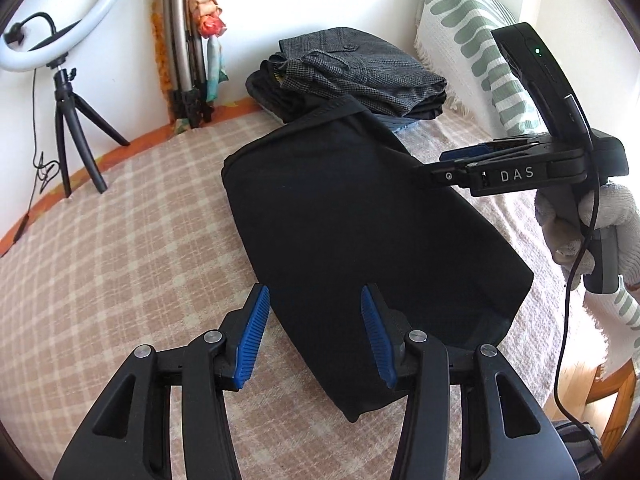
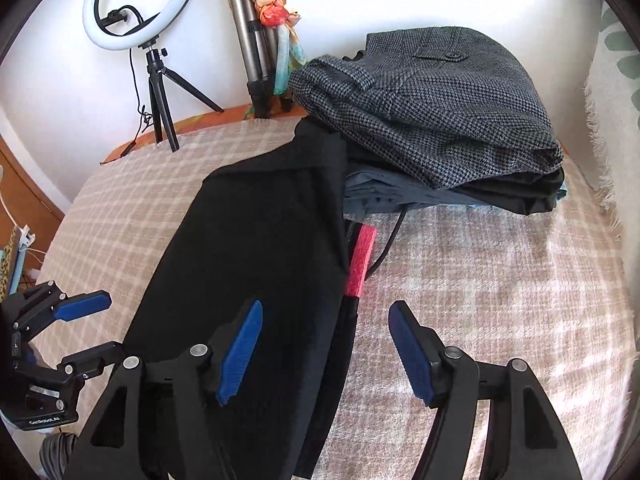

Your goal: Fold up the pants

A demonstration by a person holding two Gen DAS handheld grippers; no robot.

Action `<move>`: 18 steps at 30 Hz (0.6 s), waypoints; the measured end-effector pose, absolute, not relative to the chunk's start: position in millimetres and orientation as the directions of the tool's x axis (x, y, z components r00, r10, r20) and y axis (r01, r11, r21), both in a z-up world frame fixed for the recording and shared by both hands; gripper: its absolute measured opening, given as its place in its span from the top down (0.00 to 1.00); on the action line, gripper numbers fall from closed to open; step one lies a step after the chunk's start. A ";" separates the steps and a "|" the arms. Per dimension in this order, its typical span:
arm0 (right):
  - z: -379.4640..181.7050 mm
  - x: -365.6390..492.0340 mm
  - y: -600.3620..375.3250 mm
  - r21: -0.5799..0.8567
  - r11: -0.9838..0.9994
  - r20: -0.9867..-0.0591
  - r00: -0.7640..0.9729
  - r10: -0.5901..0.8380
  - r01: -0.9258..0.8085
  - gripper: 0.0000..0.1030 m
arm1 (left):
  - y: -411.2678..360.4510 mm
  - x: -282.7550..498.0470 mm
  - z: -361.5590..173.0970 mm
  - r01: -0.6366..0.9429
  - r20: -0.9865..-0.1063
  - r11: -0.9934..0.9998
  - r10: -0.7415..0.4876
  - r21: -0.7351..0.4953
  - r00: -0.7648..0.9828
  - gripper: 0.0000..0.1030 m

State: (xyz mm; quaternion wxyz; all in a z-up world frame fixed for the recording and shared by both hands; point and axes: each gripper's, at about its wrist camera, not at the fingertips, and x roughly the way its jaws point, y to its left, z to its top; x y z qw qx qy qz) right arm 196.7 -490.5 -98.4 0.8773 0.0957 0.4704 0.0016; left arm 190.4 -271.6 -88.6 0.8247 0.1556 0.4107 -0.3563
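Note:
Black pants (image 1: 360,232) lie folded in a long flat shape on the checked blanket (image 1: 120,240); they also show in the right wrist view (image 2: 248,248). My left gripper (image 1: 316,332) is open and empty, just above the near end of the pants. My right gripper (image 2: 326,354) is open and empty over the pants' right edge. In the left wrist view the right gripper (image 1: 436,168) hovers over the pants' far right side, held by a gloved hand. The left gripper (image 2: 86,324) shows at the left edge of the right wrist view.
A stack of folded grey and dark pants (image 2: 432,120) sits at the back by the wall. A red strip (image 2: 362,264) and a black cable (image 2: 390,240) lie beside the black pants. A ring light on a tripod (image 2: 140,8), a folded tripod (image 2: 248,40) and a green patterned pillow (image 1: 468,36) border the bed.

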 end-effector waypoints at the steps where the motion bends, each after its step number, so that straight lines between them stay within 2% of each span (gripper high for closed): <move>1: -103.2 199.0 -491.6 0.172 0.981 -0.833 0.545 0.096 0.090 0.34 | -271.6 192.1 -90.0 0.712 -0.788 0.702 -0.458 -0.037 0.411 0.55; 5: -117.3 207.1 -498.7 0.221 0.970 -0.839 0.526 0.138 0.098 0.33 | -269.6 202.6 -95.8 0.686 -0.797 0.725 -0.451 -0.063 0.403 0.47; 18: -130.7 214.7 -503.8 0.274 0.959 -0.830 0.522 0.197 0.074 0.31 | -266.4 233.5 -108.5 0.632 -0.802 0.758 -0.474 -0.161 0.364 0.44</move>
